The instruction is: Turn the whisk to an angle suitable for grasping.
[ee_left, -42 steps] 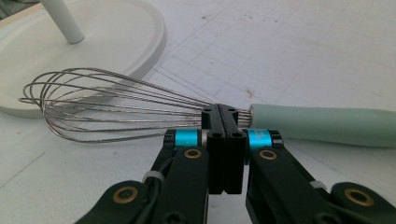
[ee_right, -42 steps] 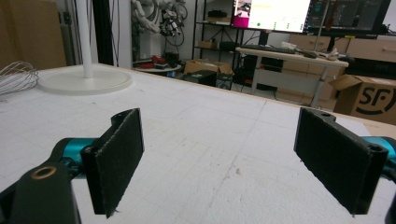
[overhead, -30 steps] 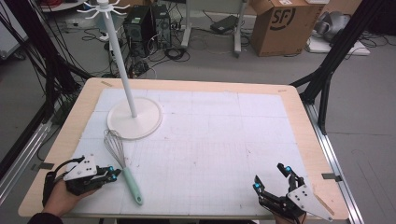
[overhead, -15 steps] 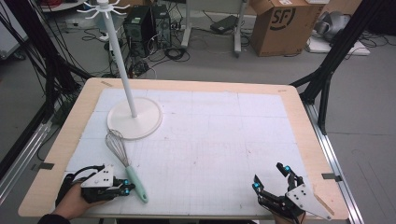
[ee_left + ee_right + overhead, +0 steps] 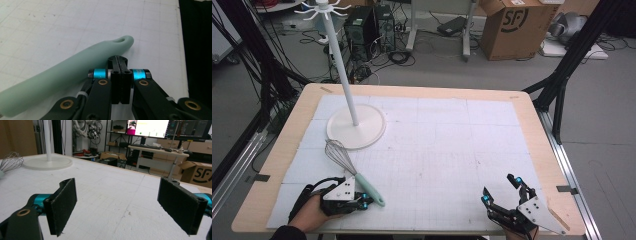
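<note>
A whisk (image 5: 349, 170) is seen near the table's (image 5: 532, 125) front left corner: a balloon of thin steel wires and a smooth, matte, pale green handle with a small hole at its rounded end. Just beside the handle, the left gripper (image 5: 362, 201) is clenched on nothing, its black jaws pressed together. It has been shifted rightward to the handle since earlier. The right gripper (image 5: 501, 191) is held released, jaws wide, at the front right corner.

Whisk (image 5: 352, 172): thin shiny metal wires, matt smooth mint handle, looks like silicone. Table (image 5: 532, 125) has a pale wood rim; mat (image 5: 437, 150) is white, matt, slightly rough. Stand (image 5: 354, 125) is smooth white plastic-looking.
</note>
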Available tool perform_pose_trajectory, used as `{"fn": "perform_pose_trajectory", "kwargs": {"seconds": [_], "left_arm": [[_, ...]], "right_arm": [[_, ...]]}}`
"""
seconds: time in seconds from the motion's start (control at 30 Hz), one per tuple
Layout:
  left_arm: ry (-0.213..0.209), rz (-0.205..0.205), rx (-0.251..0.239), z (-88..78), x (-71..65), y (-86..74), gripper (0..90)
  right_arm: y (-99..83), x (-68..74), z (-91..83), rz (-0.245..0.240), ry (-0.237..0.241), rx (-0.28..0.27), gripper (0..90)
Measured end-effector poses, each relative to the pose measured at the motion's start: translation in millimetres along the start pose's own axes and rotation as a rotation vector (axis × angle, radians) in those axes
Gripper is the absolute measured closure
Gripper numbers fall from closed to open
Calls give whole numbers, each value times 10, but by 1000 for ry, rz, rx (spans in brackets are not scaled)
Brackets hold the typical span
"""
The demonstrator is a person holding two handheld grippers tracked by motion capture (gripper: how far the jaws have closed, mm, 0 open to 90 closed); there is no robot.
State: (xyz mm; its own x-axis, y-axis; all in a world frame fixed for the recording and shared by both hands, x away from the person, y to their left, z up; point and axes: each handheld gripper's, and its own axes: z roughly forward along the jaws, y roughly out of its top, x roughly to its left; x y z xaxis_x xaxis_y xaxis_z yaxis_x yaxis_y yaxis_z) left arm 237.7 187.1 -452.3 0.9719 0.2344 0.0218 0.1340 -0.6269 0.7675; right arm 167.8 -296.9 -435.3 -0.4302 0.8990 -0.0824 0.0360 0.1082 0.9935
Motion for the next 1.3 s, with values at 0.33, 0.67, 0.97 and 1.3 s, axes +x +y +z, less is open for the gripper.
{"fn": "perform_pose_trajectory", "kwargs": {"seconds": [0.33, 0.67, 0.97, 1.3], "left_arm": [[48, -36, -8, 115, 106, 124, 898], [42, -88, -29, 197, 245, 193, 898], [45, -106, -37, 248, 305, 237, 898], [48, -92, -9, 376, 373, 391, 898]], "right_arm": [[5, 4, 0, -2, 5, -5, 154], [11, 14, 4, -5, 7, -8, 154], [11, 15, 9, -7, 8, -9, 154], [21, 24, 9, -9, 11, -16, 154]]}}
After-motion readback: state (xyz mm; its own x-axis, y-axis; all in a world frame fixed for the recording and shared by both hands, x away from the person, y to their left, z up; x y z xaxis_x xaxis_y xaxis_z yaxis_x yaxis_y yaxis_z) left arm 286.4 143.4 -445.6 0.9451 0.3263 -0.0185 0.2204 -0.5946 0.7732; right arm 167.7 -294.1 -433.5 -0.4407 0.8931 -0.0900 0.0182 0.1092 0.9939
